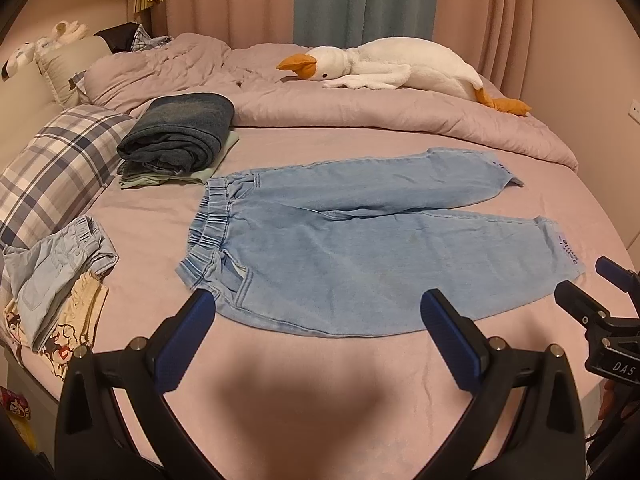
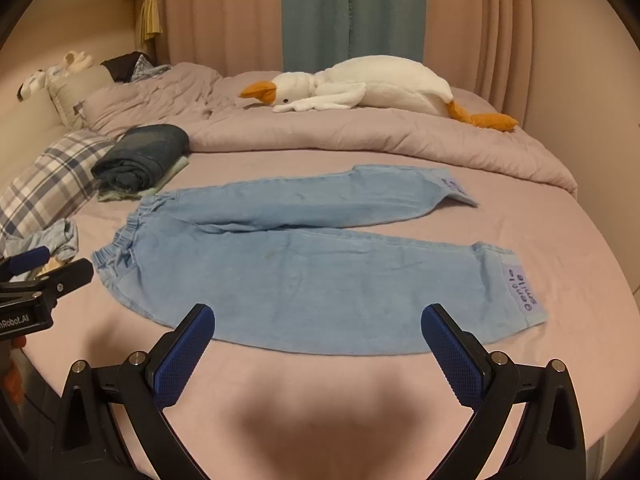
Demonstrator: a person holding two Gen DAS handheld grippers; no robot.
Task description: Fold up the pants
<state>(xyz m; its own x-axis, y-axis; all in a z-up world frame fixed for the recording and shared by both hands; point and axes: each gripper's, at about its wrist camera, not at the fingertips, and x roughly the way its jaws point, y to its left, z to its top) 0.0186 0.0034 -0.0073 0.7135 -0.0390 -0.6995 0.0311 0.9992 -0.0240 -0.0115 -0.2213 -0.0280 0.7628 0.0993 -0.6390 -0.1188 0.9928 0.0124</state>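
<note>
pants (image 1: 360, 248) light-blue denim, flat on pink bed (image 1: 304, 380), 2 legs apart, both grippers spread, empty

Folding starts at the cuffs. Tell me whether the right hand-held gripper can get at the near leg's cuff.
Probably yes: the right hand-held gripper is open, and nothing lies between it and the near cuff, flat on the sheet.

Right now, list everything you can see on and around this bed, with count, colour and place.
pants: one, light blue, flat mid-bed, waistband left
folded jeans: one, dark blue, atop pale green cloth by pillow
plaid pillow: one, blue and white, left edge
clothes pile: one heap, pale blue and cream, near left
plush goose: one, white with orange beak, on duvet
duvet: one, mauve, far side
curtains: pink with teal, behind
left tool: open, empty
right tool: open, empty
</note>
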